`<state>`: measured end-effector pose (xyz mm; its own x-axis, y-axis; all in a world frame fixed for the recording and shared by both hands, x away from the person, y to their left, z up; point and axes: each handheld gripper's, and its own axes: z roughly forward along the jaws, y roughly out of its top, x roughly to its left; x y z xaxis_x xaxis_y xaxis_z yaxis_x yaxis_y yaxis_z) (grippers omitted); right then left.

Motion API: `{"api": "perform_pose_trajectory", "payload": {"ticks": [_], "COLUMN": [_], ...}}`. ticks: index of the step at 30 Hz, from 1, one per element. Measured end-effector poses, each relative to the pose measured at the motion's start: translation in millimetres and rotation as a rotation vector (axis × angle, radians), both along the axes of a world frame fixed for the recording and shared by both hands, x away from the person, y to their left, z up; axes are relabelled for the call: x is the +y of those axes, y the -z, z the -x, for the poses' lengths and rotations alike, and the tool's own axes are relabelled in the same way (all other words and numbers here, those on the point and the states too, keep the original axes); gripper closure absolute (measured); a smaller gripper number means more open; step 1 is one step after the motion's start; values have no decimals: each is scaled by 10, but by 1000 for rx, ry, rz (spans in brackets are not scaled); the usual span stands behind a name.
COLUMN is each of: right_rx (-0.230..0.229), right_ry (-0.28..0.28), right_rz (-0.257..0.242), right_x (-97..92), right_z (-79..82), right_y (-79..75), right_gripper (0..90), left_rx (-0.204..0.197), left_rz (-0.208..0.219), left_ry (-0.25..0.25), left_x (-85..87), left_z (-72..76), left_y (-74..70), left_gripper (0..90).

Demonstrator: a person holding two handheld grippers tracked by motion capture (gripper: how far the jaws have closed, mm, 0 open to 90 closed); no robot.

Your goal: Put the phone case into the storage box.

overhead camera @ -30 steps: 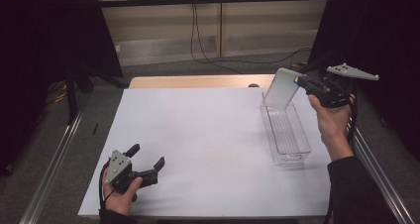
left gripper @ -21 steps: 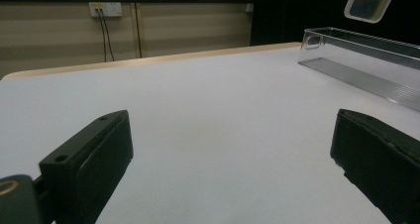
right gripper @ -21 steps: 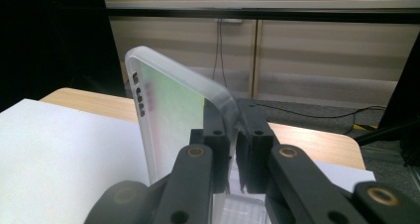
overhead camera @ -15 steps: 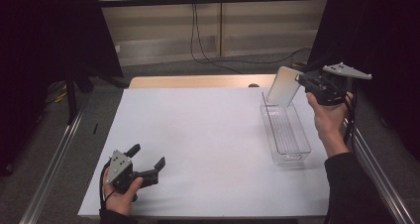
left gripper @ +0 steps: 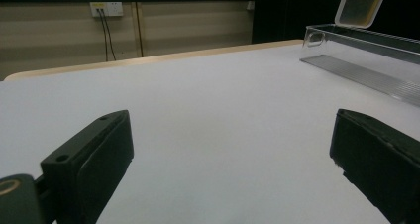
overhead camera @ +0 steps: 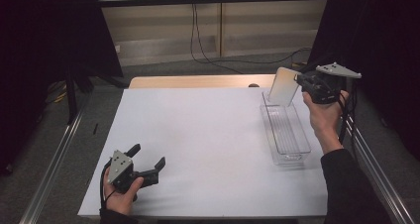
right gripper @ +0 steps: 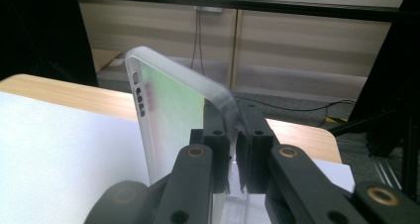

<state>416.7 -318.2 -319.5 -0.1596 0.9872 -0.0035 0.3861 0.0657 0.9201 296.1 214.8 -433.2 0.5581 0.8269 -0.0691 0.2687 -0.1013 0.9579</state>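
Lid (overhead camera: 284, 85) clamped in right gripper (overhead camera: 300, 82), upper right of frame, above clear bin (overhead camera: 286, 130). Left gripper (overhead camera: 147, 162) lower left on table (overhead camera: 208, 135), jaws wide, empty.

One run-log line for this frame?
left hand-held gripper: open, on table | right hand-held gripper: shut on phone case | clear tray: below case

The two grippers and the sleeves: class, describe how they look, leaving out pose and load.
Each gripper, left and right, is black with a grey three-cornered plate on top. Each claw is two blocky black jaws on arms with brass-ringed pivots. A black cable trails from each. The right sleeve is dark.
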Motion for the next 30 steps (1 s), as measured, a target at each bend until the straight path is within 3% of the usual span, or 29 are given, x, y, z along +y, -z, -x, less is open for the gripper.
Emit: {"api": "perform_pose_trajectory", "payload": {"ticks": [8,16,30], "right_rx": [9,3,38], "right_ry": [3,1,10], "right_rz": [23,54,82], "right_x": [9,29,73], "right_z": [-137,-168,-306], "right_y": [148,231,392], "right_gripper": [845,846,846], "left_rx": [1,-1,2], "left_rz": [-7,-10,-16], "left_ry": [0,-2,0], "left_x": [5,4,7], "left_z": [-2,-4,-13], "left_y": [6,9,16], "left_gripper": [32,32,32]}}
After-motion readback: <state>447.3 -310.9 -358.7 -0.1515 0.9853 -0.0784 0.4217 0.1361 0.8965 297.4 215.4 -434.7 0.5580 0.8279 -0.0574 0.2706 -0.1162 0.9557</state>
